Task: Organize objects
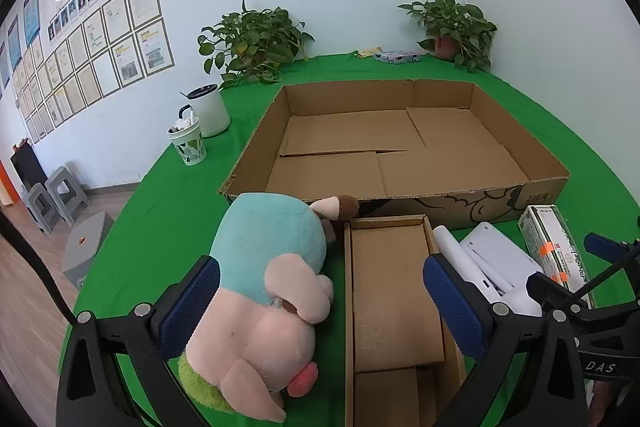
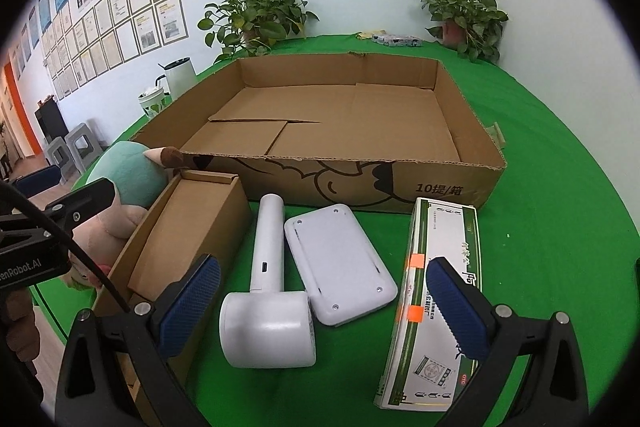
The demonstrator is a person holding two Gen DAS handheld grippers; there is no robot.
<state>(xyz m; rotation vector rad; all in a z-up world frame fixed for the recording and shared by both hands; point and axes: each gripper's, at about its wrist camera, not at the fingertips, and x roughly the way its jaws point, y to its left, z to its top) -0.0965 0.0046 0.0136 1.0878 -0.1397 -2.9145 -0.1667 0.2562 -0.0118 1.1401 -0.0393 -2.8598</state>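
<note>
Left hand-held gripper [image 1: 320, 303] gapes wide around the pink-and-teal plush pig [image 1: 264, 299]; right hand-held gripper [image 2: 322, 301] (equally spread) frames the white hammer-shaped plastic device [image 2: 268, 307] at six o'clock.

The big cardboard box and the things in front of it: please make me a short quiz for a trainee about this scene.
1. True or false: the big cardboard box already holds an item.
2. Which item lies between the small open carton and the flat white device?
A. plush toy
B. white handheld device
C. green and white packet
3. Fill in: both the left hand-held gripper and the right hand-held gripper are ____ and hold nothing.

Key
1. False: its floor is bare cardboard.
2. B.
3. open.
</note>
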